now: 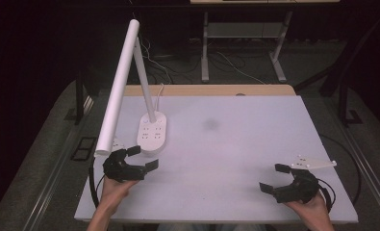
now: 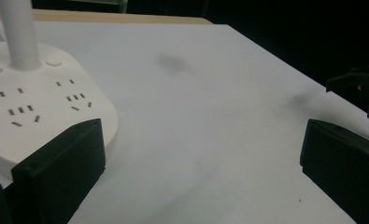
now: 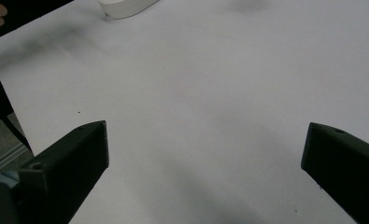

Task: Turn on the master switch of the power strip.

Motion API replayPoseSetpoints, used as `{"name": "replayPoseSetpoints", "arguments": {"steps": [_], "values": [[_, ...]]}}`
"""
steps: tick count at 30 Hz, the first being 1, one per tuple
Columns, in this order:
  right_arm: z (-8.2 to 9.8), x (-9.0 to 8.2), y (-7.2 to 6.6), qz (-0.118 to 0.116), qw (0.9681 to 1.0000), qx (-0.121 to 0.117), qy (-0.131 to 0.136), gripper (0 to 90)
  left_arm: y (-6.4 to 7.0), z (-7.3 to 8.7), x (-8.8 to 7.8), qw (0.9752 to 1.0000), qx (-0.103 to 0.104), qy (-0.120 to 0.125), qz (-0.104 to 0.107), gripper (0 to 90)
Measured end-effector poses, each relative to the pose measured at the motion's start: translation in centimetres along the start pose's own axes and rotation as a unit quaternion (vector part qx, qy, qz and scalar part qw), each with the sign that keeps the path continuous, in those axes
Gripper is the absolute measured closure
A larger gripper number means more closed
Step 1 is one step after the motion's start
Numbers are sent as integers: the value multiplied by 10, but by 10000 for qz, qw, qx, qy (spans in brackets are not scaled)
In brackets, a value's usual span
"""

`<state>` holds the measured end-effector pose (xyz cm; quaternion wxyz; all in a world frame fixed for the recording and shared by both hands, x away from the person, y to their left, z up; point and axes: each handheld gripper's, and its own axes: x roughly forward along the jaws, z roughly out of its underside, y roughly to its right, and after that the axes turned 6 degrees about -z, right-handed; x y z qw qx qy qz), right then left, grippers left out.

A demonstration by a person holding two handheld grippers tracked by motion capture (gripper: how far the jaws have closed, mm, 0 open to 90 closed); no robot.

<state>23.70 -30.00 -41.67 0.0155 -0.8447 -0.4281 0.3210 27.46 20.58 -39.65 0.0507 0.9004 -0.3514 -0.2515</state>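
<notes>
A: Starting at the left, where is the lamp [image 1: 130, 91]?

B: Its white base [image 1: 152, 133], the part with the sockets, sits on the left half of the table [image 1: 235, 144], towards the far edge. A thin stem rises from the base, and the long white head slants down towards the person, ending just above the left gripper [image 1: 142, 158].

A: And that gripper?

B: Jaws spread wide, nothing between them. In the left gripper view one jaw lies just beside the near rim of the base [image 2: 42, 107], possibly brushing it; I cannot tell whether they touch. The other jaw stands over bare table.

A: What could go wrong there?

B: I'd judge two things. The head overhangs the hand, so lifting the gripper carelessly could knock the head and swing or tip the lamp. And a push forward with the jaw against the rim could slide the base rather than grip it, since the base looks broad for the jaws.

A: Anything in the middle?

B: Bare table, with a faint grey smudge [image 1: 210, 124].

A: The right?

B: The right gripper [image 1: 274, 177] rests low near the front right corner, well apart from the lamp, jaws also spread and empty. Its cable trails near the table's edge and could snag if the hand reaches across.
</notes>
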Motion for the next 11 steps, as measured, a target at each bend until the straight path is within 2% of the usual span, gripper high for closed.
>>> {"name": "replayPoseSetpoints", "arguments": {"steps": [7,11], "values": [[0,-3,0,-5,10000,38,35,3,10,14,4,9997,187,-72,125,0],[0,-3,-1,-7,10000,29,50,2,11,23,5,9992,249,-262,163,0]]}}
